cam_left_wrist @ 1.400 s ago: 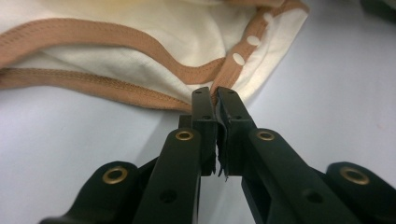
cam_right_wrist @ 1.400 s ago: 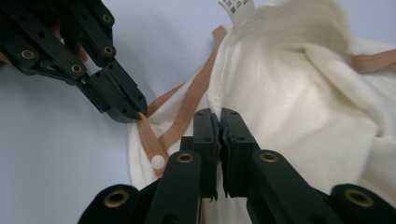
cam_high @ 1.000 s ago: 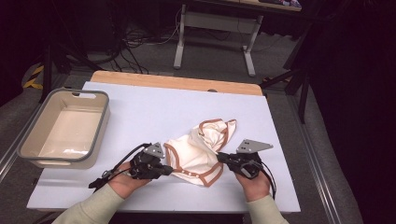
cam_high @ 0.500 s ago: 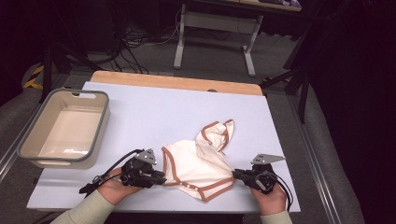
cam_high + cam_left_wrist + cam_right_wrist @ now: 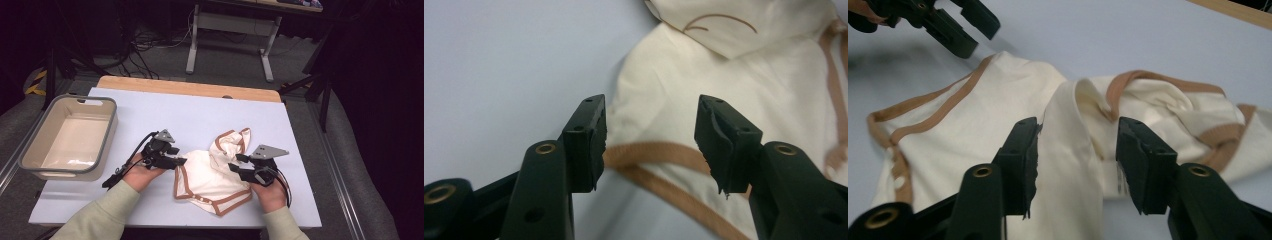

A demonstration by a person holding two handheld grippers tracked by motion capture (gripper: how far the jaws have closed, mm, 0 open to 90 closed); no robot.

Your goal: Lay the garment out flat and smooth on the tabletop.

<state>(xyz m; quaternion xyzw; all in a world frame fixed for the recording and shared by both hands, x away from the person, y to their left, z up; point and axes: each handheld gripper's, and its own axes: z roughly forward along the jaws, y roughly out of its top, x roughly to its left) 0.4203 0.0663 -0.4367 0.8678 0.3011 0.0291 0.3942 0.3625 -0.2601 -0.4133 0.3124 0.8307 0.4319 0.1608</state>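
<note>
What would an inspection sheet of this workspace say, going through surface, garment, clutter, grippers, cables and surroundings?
Surface: pale table, wooden strip along the far edge.
Job's things: cream garment with brown trim, partly spread, bunched at its far end.
Clutter: empty tub at the table's left.
Grippers: left gripper open at the garment's left edge; right gripper open over the bunched fold.
Cables: one cable trails from the left gripper; more on the floor beyond.
Surroundings: dark room, metal desk legs behind.

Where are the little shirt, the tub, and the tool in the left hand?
shirt [image 5: 210,172], high view, on the flat cream middle.
tub [image 5: 107,131], high view, on its grey rim, right side.
left tool [image 5: 181,161], high view, between its black tips at the shirt's edge.
</note>
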